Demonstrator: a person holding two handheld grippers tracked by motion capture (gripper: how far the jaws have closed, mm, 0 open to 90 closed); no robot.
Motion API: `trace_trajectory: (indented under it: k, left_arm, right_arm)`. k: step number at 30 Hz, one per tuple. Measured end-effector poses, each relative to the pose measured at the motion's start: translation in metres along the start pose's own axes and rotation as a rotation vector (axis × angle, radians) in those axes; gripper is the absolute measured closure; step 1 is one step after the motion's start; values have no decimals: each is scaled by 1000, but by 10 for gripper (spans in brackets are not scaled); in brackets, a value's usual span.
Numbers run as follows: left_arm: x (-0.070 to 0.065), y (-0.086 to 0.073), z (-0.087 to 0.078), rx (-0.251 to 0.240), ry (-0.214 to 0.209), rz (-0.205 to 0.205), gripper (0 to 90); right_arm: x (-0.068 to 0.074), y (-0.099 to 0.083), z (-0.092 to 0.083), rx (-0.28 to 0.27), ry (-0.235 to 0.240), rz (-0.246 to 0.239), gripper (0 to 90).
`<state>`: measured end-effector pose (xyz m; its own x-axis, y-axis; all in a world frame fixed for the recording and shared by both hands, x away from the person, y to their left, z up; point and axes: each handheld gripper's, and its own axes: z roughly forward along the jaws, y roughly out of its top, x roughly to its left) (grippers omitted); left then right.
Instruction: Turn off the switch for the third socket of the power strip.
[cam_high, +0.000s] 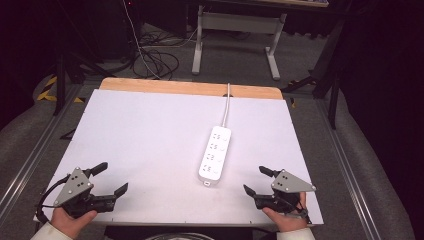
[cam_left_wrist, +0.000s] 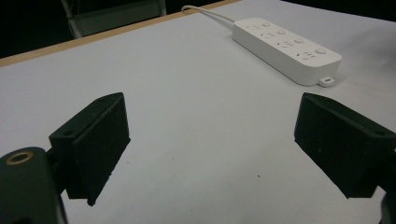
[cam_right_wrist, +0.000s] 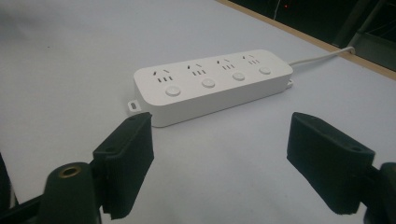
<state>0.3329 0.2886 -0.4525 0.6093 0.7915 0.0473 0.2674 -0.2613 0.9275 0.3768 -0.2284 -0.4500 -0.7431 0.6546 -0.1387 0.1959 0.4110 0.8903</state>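
The white power strip (cam_high: 215, 155) near the worktop's (cam_high: 140, 135) front edge looks rigid, light, smooth-sided — best pinched across its narrow width. Left gripper (cam_high: 111, 179) and right gripper (cam_high: 258, 180) gape wide, empty.

Lab or recording studio setup: white table (cam_high: 150, 130) with wooden far edge, metal rails (cam_high: 30, 155) along both sides, black curtains (cam_high: 385, 60) around, loose cables (cam_high: 155, 60) on grey carpet floor, a desk frame (cam_high: 235, 30) behind. Power strip (cam_high: 216, 155) on table.
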Motion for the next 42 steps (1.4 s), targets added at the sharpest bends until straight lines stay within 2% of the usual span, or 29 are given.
trace_trajectory:
  k: [3,10,20,25,30,37,42]
  left_arm:
    - [0,0,0,-4,-1,-8,107]
    - [-1,1,-2,-10,4,9,112]
    - [-1,1,-2,-11,-4,-6,115]
    - [-1,1,-2,-8,6,7,117]
    - [-1,1,-3,-2,8,17,122]
    - [-1,1,-3,0,10,17,122]
    - [-1,1,-3,-1,12,13,122]
  right_arm:
    - [0,0,0,2,-3,0,229]
    - [0,0,0,0,-7,-3,229]
    - [0,2,-1,5,-16,-12,228]
    - [0,4,-2,6,-21,-12,229]
    - [0,12,-3,29,-36,-18,258]
    - [-2,25,-2,44,-23,-11,310]
    - [-4,39,7,60,19,-13,354]
